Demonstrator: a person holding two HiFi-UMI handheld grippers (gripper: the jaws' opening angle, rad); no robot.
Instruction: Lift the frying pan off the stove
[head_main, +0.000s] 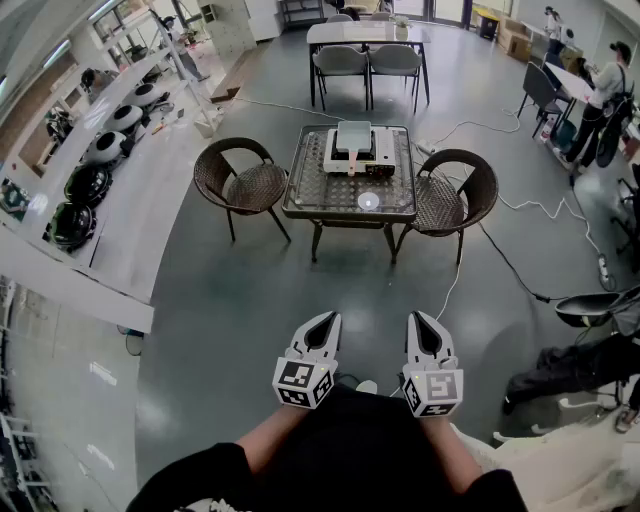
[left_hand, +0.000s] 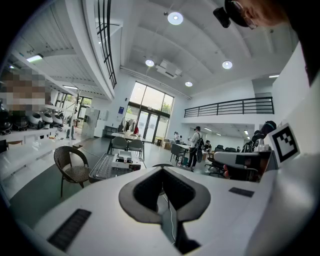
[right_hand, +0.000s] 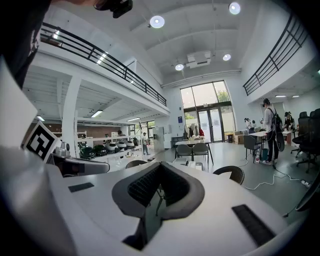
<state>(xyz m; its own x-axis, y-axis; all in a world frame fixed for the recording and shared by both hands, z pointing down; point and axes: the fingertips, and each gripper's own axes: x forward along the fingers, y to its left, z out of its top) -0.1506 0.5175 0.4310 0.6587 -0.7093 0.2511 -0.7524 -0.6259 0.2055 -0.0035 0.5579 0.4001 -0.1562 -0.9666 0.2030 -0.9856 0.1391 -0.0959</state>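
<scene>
A white portable stove stands on a glass-topped low table some way ahead of me. On it sits a pale square pan, with what looks like a reddish handle toward me; it is too small to make out further. Both grippers hang close to my body, far short of the table. My left gripper is shut and empty, and my right gripper is shut and empty too. In the left gripper view the table and stove lie beyond the closed tips. The right gripper's closed tips hide most of the table.
Two wicker chairs flank the table, one at left and one at right. A white cable trails over the grey floor at right. A long counter with cookers runs along the left. A dining table and people are behind.
</scene>
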